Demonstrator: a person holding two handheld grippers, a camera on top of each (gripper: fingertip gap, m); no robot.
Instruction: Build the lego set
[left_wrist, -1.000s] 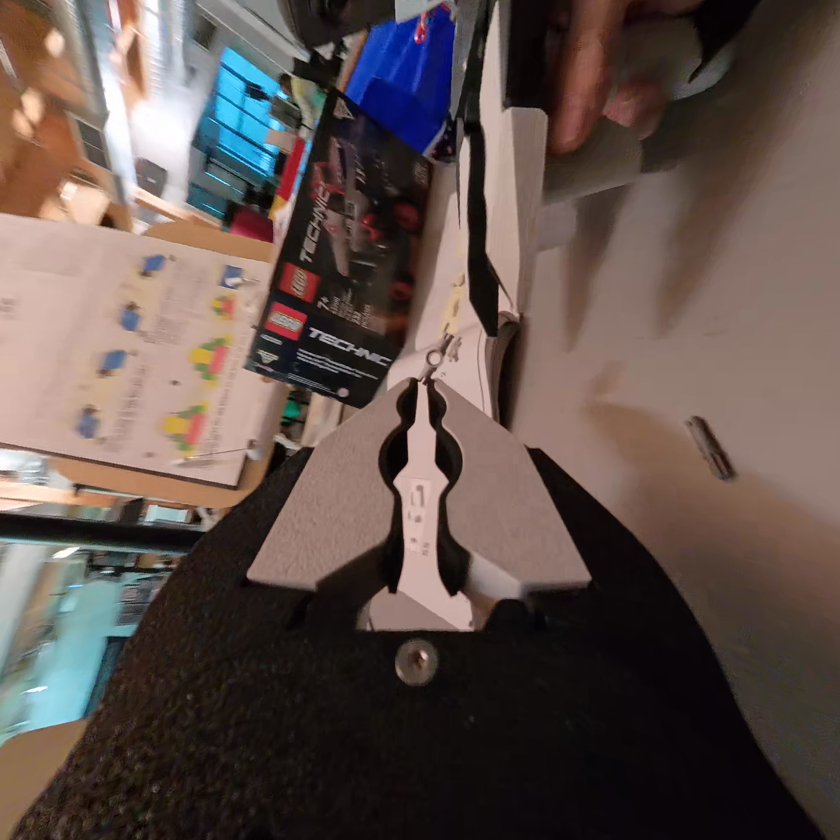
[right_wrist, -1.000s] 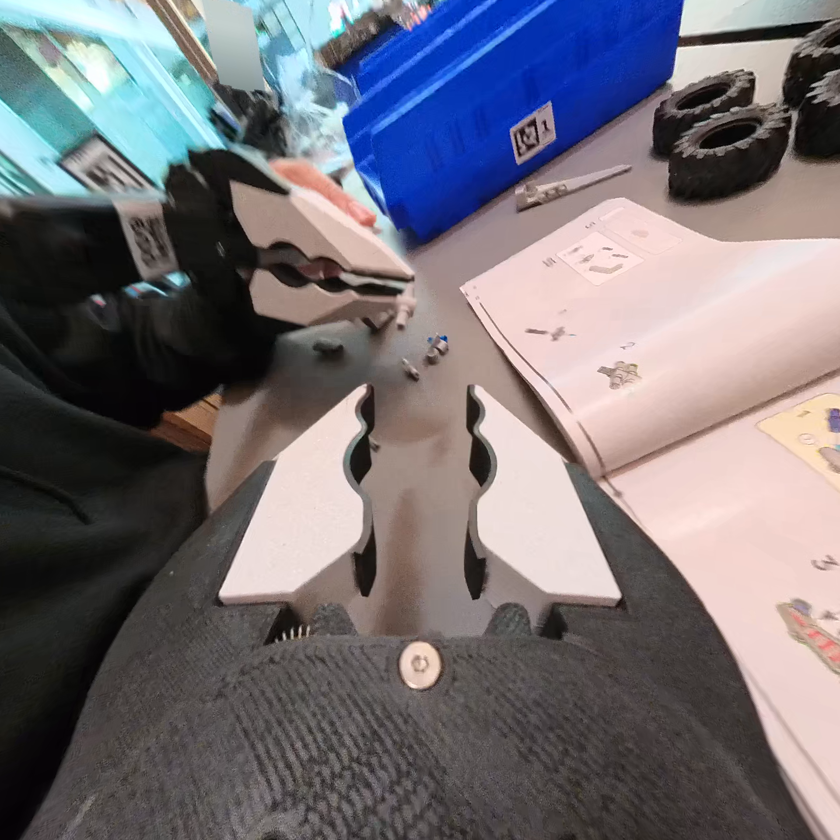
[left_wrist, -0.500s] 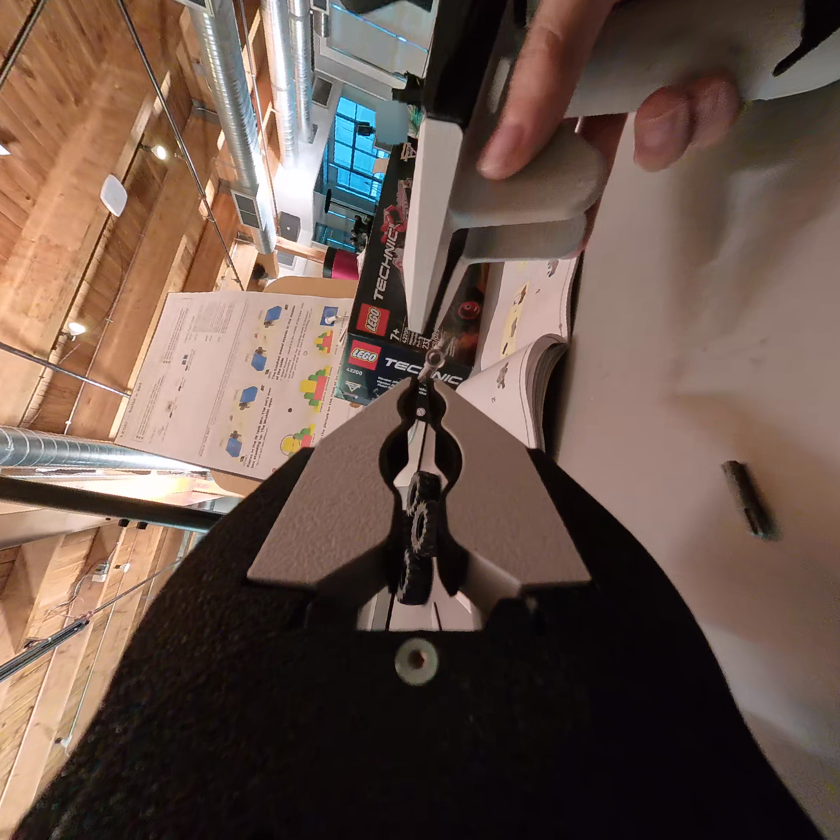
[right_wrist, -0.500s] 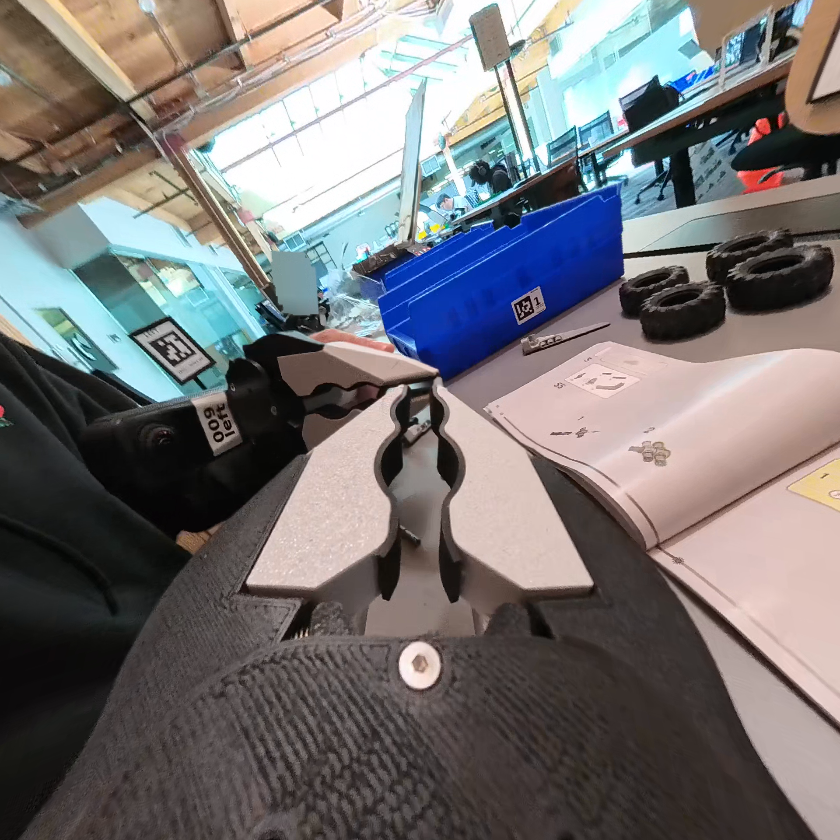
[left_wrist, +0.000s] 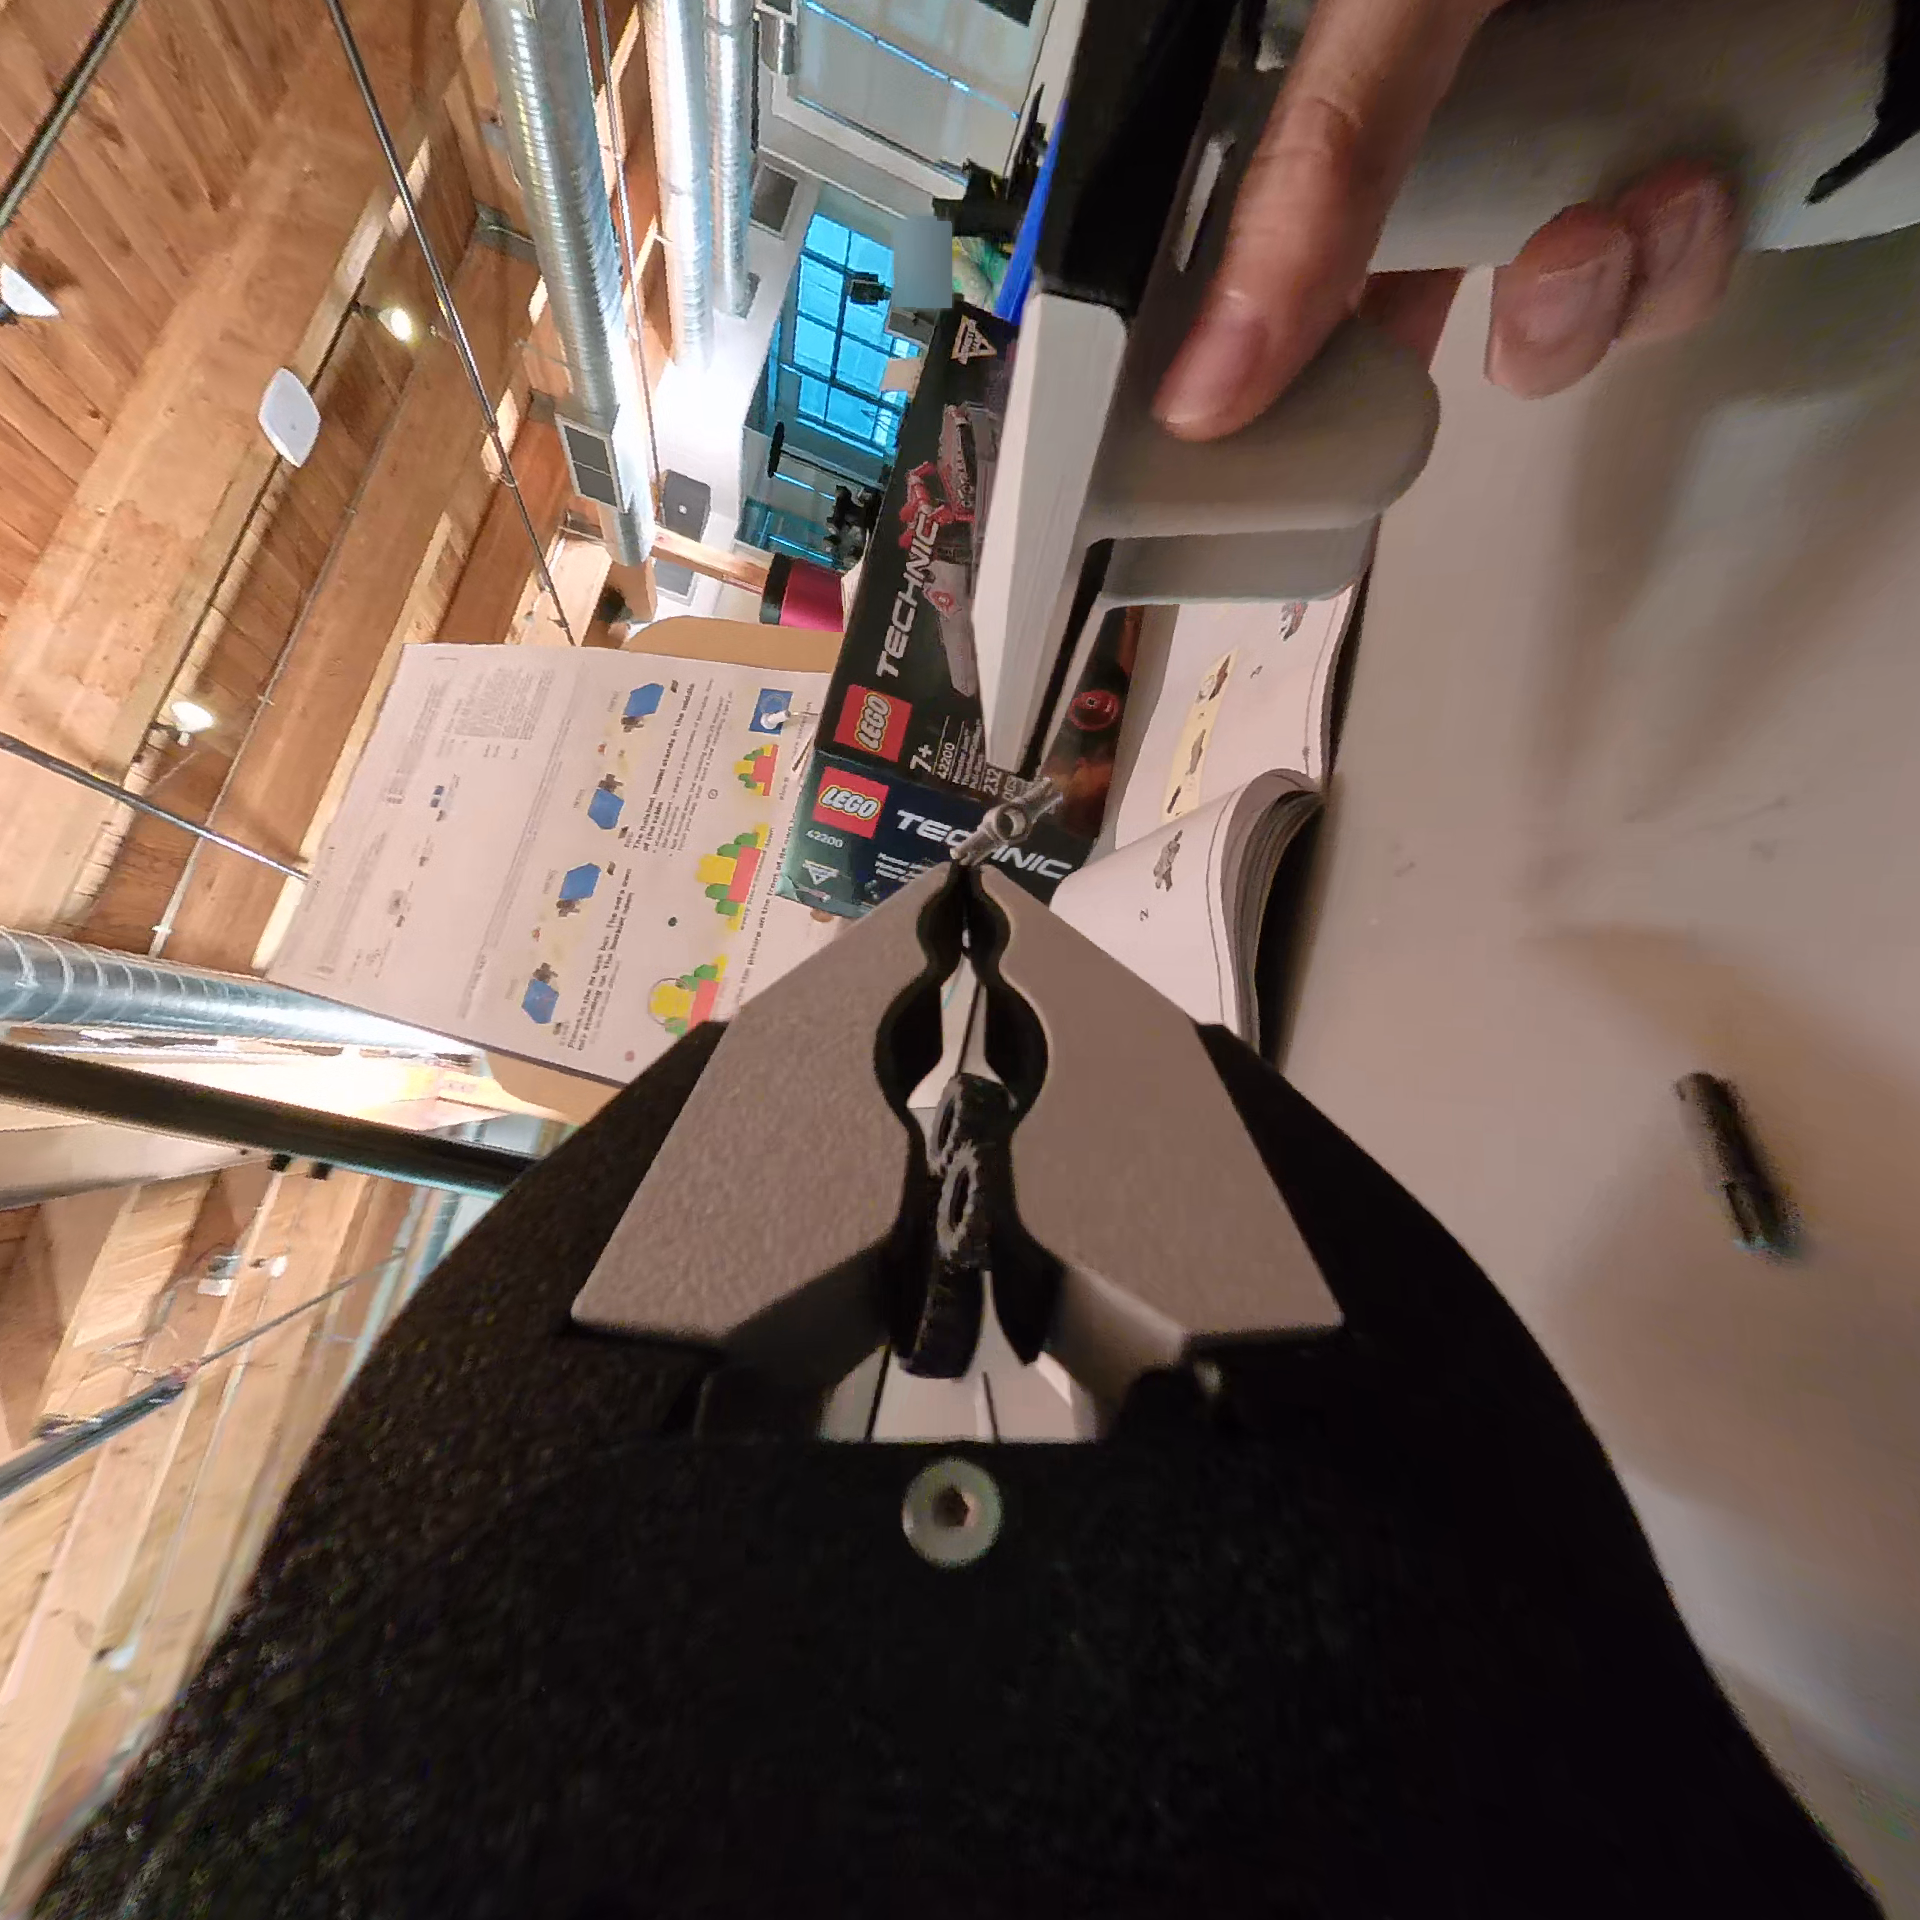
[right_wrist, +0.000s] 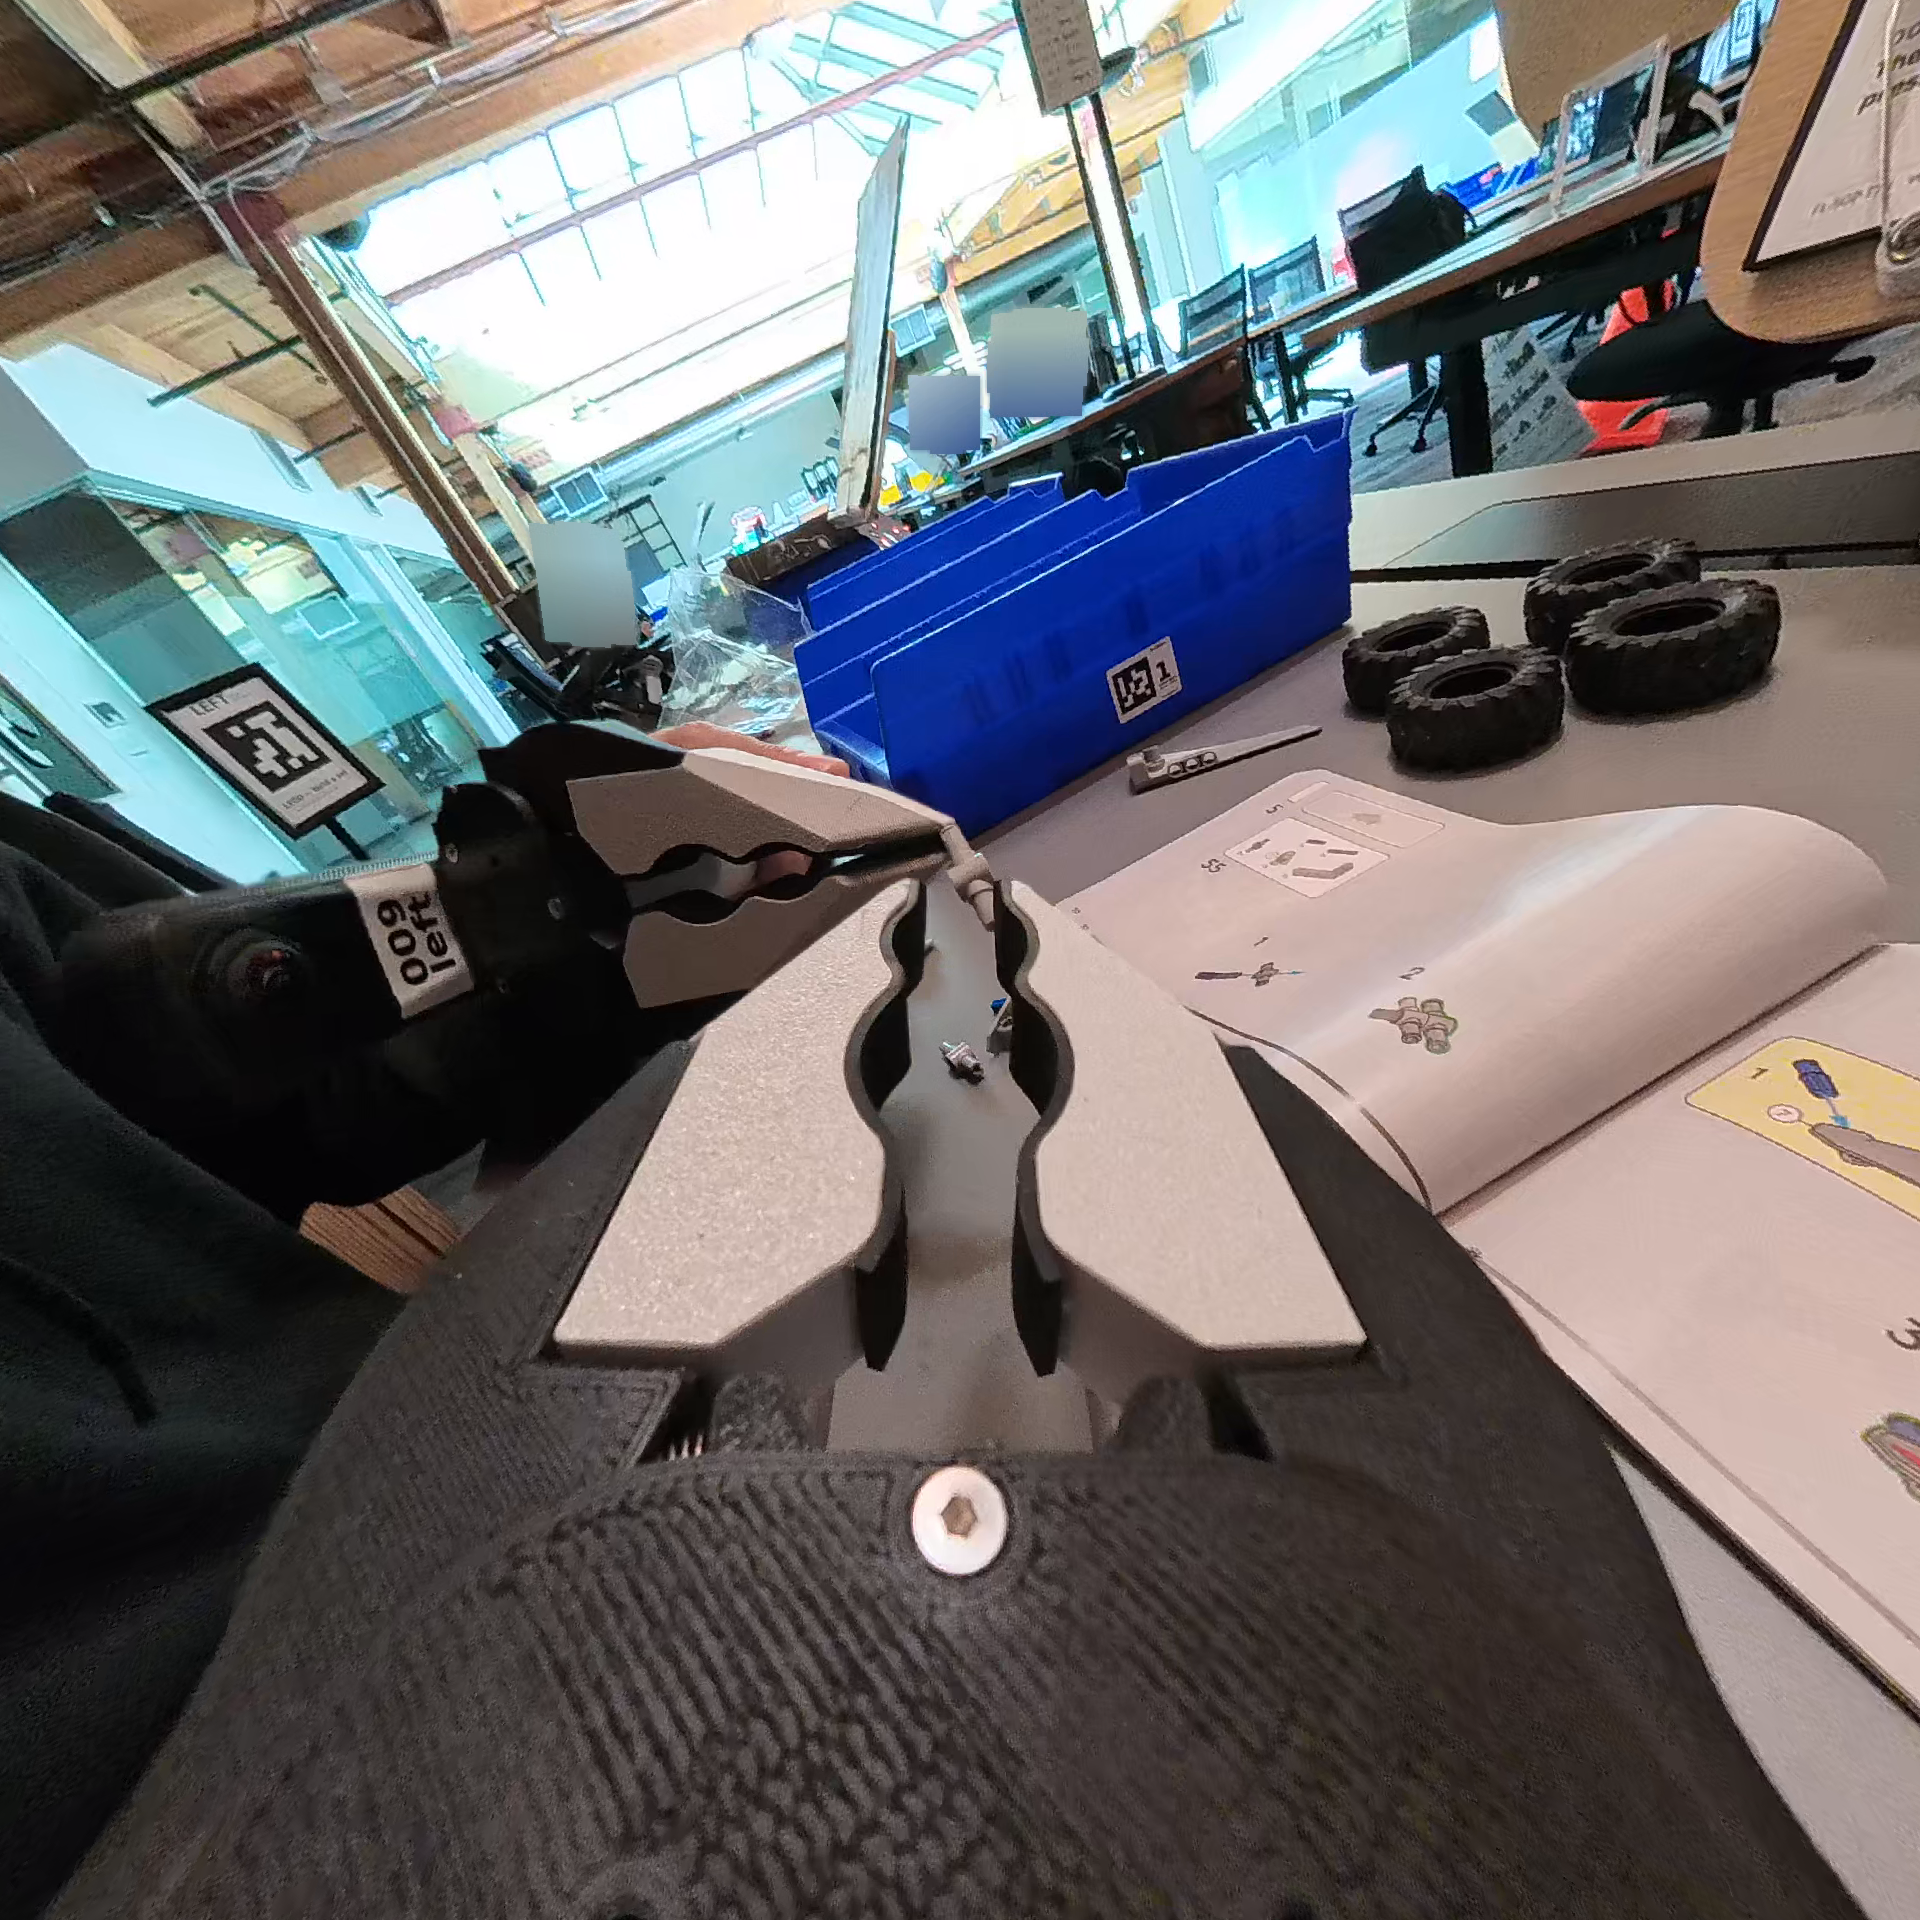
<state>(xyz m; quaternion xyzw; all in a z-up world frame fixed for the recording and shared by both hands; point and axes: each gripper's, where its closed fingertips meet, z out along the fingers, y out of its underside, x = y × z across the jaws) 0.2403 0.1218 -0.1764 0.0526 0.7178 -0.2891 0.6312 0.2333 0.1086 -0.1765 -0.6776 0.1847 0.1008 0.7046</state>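
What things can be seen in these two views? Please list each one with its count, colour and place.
tyres: four, black, far right on table
bins: blue, behind the booklet
instruction booklet: one, white, open, at right
set box: one, dark, standing behind booklet
flat tool: one, grey, before the bins
dark pin: one, loose on table
small grey connector: one, in left gripper's tips
left gripper: shut
right gripper: slightly open around the connector
hand: holding right gripper
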